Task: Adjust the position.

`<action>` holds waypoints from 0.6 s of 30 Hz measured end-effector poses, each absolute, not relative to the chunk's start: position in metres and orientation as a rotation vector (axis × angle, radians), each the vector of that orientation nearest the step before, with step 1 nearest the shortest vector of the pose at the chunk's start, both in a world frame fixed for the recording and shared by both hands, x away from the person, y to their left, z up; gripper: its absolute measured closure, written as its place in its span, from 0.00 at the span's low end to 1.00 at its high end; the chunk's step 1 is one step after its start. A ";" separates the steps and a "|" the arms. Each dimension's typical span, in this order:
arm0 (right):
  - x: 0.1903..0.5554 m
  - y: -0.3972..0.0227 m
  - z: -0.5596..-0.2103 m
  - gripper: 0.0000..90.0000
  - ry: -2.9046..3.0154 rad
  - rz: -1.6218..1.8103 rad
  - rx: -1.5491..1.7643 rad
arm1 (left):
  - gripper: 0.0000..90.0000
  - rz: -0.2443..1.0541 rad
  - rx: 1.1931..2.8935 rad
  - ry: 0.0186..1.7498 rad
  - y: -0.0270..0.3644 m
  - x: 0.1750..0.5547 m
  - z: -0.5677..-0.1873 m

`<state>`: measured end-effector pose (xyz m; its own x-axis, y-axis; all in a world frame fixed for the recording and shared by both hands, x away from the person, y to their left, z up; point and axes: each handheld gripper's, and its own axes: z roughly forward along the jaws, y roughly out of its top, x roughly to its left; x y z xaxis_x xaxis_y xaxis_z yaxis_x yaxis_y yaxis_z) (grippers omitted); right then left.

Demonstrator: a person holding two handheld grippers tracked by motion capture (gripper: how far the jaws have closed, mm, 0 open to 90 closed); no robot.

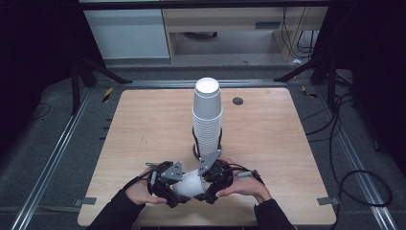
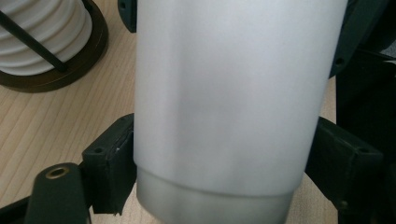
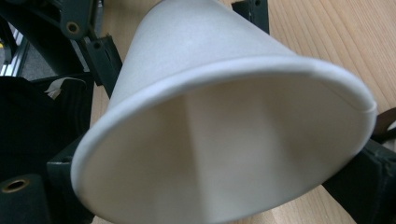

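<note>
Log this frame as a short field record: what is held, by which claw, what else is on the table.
held item: single white paper cup, lying sideways between the two claws
left claw: jaws on either side of the cup's base end, closed on it
right claw: jaws at the cup's rim end; mouth faces its camera
stack: tall stack of white cups, upside down in a dark ring holder
surface: wooden table, with a dark round grommet near the far edge

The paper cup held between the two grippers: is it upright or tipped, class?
Tipped. The paper cup lies sideways above the table, its base at the left gripper and its open mouth facing the right gripper.
</note>
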<state>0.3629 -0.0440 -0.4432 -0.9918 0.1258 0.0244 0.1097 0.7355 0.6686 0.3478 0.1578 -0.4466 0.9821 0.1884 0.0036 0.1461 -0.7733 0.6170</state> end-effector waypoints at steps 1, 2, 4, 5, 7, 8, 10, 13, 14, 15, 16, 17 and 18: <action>0.362 -0.043 -0.443 0.08 2.904 1.126 0.187 | 0.21 0.087 2.471 0.228 0.158 0.348 -0.446; 0.362 -0.043 -0.443 0.08 2.906 1.131 0.186 | 0.21 0.080 2.470 0.222 0.158 0.348 -0.446; 0.362 -0.042 -0.443 0.08 2.908 1.124 0.183 | 0.23 0.083 2.467 0.225 0.158 0.347 -0.447; 0.362 -0.042 -0.443 0.08 2.908 1.124 0.183 | 0.23 0.080 2.471 0.221 0.157 0.347 -0.447; 0.362 -0.042 -0.443 0.08 2.913 1.122 0.179 | 0.24 0.082 2.475 0.219 0.157 0.347 -0.447; 0.361 -0.042 -0.443 0.07 2.911 1.124 0.180 | 0.24 0.085 2.474 0.220 0.157 0.347 -0.447; 0.362 -0.042 -0.443 0.07 2.906 1.132 0.178 | 0.24 0.087 2.470 0.220 0.158 0.348 -0.447; 0.362 -0.043 -0.441 0.06 2.887 1.167 0.180 | 0.24 0.085 2.463 0.220 0.160 0.349 -0.445; 0.362 -0.044 -0.441 0.06 2.881 1.171 0.189 | 0.24 0.087 2.453 0.229 0.162 0.349 -0.445; 0.362 -0.046 -0.439 0.05 2.873 1.189 0.192 | 0.24 0.085 2.450 0.231 0.163 0.349 -0.445; 0.363 -0.047 -0.438 0.05 2.868 1.198 0.196 | 0.24 0.092 2.451 0.236 0.164 0.350 -0.445; 0.363 -0.050 -0.436 0.05 2.859 1.211 0.206 | 0.24 0.089 2.446 0.244 0.166 0.351 -0.444; 0.364 -0.053 -0.433 0.04 2.847 1.223 0.216 | 0.24 0.094 2.442 0.250 0.168 0.352 -0.443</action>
